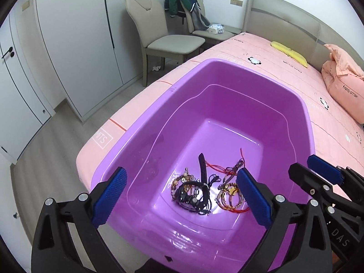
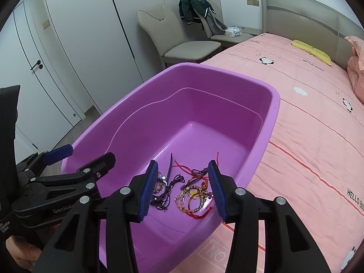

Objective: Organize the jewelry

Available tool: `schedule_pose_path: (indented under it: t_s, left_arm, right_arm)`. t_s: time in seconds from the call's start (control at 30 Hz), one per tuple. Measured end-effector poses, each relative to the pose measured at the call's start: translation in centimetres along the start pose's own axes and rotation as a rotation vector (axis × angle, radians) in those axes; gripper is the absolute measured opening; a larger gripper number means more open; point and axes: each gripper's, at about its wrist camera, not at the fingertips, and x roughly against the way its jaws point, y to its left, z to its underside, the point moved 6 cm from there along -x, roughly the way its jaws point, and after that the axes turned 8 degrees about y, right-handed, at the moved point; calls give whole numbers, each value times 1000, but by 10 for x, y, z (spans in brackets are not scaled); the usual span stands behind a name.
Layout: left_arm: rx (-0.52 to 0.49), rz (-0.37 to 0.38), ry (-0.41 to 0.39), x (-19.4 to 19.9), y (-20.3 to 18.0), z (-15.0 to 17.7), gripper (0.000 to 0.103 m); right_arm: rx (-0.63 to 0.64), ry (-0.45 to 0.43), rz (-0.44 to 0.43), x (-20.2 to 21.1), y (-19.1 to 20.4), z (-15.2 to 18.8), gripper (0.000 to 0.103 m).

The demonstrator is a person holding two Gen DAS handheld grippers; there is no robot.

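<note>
A purple plastic tub (image 1: 136,136) (image 2: 270,118) sits on a pink bed. On its floor lies a tangle of jewelry: a black watch and cords (image 1: 193,193) (image 2: 167,188), and gold and red bracelets with red strings (image 1: 229,193) (image 2: 195,195). My left gripper (image 1: 182,195) is open and empty, held above the tub's near end, its blue pads wide apart. My right gripper (image 2: 183,188) is open and empty above the bracelets. It shows at the right of the left wrist view (image 1: 318,173). The left gripper shows at the left of the right wrist view (image 2: 75,159).
The pink bedspread (image 2: 307,136) stretches right, with a yellow pillow (image 1: 289,53) and a folded pink quilt (image 1: 343,84) by the headboard. Two beige chairs (image 1: 163,38) stand by the bed, one with a green jacket (image 1: 179,2). White wardrobe doors (image 1: 68,56) line the left.
</note>
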Motion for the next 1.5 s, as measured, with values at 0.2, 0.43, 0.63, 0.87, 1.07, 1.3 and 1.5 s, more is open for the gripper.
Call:
schedule_pose_path:
  t_s: [0.2, 0.43, 0.63, 0.87, 1.07, 1.3, 1.5]
  left_arm:
    - [26, -3, 40, 3, 3, 6, 96]
    - [39, -19, 32, 18, 5, 7, 96]
    - [45, -19, 6, 36, 4, 4, 97]
    - [36, -23, -21, 54, 0, 3, 97]
    - [29, -26, -29, 64, -5, 5, 97]
    - [21, -29, -21, 66, -7, 7, 97]
    - [19, -27, -21, 66, -7, 7, 97]
  right_arm:
    - [-16, 13, 3, 8, -2, 3, 47]
    - [-31, 21, 8, 22, 2, 3, 52]
    - [-36, 23, 13, 38, 3, 5, 57]
    - [-34, 30, 23, 52, 4, 6, 60]
    - [-42, 25, 36, 60, 1, 8, 60]
    - [-51, 27, 33, 62, 0, 7, 60]
    - [-54, 29, 29, 63, 1, 7, 60]
